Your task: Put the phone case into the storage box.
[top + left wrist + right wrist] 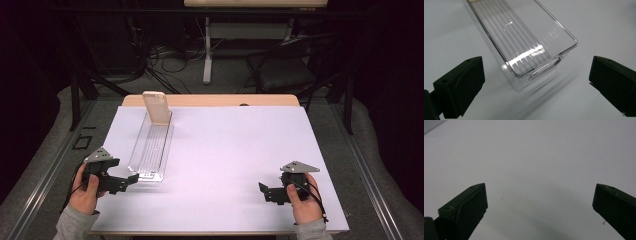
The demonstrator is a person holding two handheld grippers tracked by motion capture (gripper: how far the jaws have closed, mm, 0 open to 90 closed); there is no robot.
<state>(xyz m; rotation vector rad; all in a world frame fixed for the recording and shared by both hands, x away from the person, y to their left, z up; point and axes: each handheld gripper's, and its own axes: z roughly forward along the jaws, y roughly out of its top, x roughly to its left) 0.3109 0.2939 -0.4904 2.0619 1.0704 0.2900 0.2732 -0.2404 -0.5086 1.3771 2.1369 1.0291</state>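
A long clear plastic tray (150, 146) lies left of centre in the high view, running from the lower left toward the far edge of the white tabletop (235, 150). A pale wooden block (156, 107) stands tilted at its far end. The left gripper (131, 179) sits at lower left, jaws spread wide, just beside the tray's near end and not touching it. The right gripper (264, 192), at lower right, is also spread apart over bare tabletop, well away from the tray.
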